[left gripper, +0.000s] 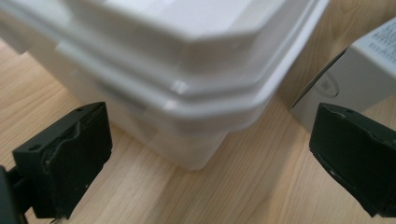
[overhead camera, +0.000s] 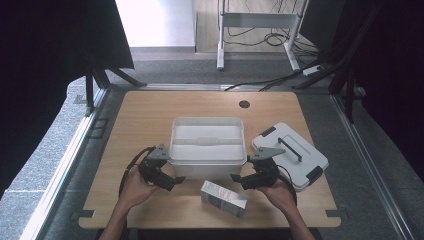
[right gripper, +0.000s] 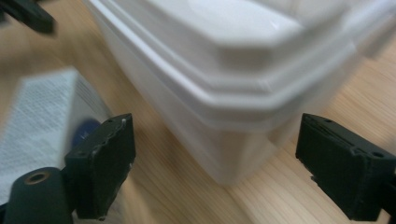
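One lid [overhead camera: 292,155] in high view, claw views closer on bin [left gripper: 187,70]

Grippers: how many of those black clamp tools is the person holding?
2. The left gripper sits by the near left corner of the white plastic bin; the right gripper sits by its near right corner, above the small carton.

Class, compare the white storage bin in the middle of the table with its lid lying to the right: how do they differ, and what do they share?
The storage bin is deep and open-topped; the lid is flat and shallow. The storage bin sits square to the table edge; the lid lies turned at an angle. The lid carries a dark handle and dark clips; the storage bin shows none. Both are whitish plastic, rectangular with rounded corners, and rest on the table.
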The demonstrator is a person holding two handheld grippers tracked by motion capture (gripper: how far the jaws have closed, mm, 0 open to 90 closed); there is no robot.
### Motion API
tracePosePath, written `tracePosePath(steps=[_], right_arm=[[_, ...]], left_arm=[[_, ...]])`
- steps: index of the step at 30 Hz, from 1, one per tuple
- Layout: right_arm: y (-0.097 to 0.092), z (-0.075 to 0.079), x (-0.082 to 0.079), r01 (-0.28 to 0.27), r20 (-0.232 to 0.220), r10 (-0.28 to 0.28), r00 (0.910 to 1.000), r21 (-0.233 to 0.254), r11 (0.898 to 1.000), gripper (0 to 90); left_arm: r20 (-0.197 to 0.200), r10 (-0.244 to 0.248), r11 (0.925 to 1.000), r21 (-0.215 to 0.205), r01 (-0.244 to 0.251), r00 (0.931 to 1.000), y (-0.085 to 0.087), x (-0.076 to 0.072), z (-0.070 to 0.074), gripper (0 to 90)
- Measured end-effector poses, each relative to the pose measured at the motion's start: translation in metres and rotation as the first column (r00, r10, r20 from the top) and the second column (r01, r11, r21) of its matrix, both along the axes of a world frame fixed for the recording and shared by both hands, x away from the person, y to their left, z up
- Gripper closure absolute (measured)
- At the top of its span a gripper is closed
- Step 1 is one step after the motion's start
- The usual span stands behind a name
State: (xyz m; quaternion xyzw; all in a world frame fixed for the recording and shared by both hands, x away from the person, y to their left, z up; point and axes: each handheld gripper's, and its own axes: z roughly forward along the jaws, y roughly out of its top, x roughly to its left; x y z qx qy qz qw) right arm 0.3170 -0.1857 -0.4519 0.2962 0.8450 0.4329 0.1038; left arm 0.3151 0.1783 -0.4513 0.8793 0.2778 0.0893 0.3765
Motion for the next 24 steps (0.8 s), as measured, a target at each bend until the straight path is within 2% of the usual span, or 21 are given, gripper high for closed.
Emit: tracePosePath(steps=[2,4,6,10,14,15,19,22,24], right_arm=[[-0.005,-0.005,-0.001,0.035,0.003,-0.035,0.9994,-0.064,0.997,6.6],[-0.01,-0.01,-0.002,0.05,-0.016,-0.051,0.9986,-0.085,0.995,2.6],[-0.018,-0.021,-0.002,0.069,-0.044,-0.074,0.9963,-0.116,0.991,0.0],[-0.026,-0.032,-0.003,0.093,-0.042,-0.101,0.994,-0.154,0.984,0.0],[-0.037,-0.048,-0.004,0.129,-0.055,-0.14,0.9886,-0.178,0.976,0.0],[-0.037,-0.048,-0.004,0.129,-0.055,-0.14,0.9886,-0.178,0.976,0.0],[-0.04,-0.059,-0.006,0.139,-0.063,-0.153,0.9862,-0.182,0.973,0.0],[-0.042,-0.066,-0.008,0.143,-0.048,-0.155,0.9867,-0.191,0.971,0.0],[-0.043,-0.067,-0.009,0.147,-0.039,-0.156,0.9871,-0.176,0.973,0.0]], left_arm=[[-0.003,-0.006,1.0,0.006,0.006,1.0,0.006,0.001,0.0,0.0],[-0.007,-0.015,0.9997,0.019,0.015,0.9999,0.013,0.002,0.0,0.0],[-0.01,-0.029,0.998,0.056,0.03,0.9995,0.021,0.004,0.002,0.0],[-0.012,-0.038,0.9969,0.069,0.039,0.9992,0.03,0.007,0.006,0.0],[-0.014,-0.046,0.9964,0.071,0.047,0.9988,0.042,0.013,0.015,0.0],[-0.014,-0.047,0.9963,0.072,0.048,0.9988,0.045,0.014,0.018,0.0],[-0.01,-0.056,0.9925,0.108,0.057,0.9984,0.051,0.022,0.03,0.0],[-0.004,-0.071,0.9886,0.133,0.07,0.9975,0.052,0.029,0.04,0.0],[0.0,-0.086,0.9858,0.145,0.085,0.9963,0.053,0.033,0.048,0.0]])
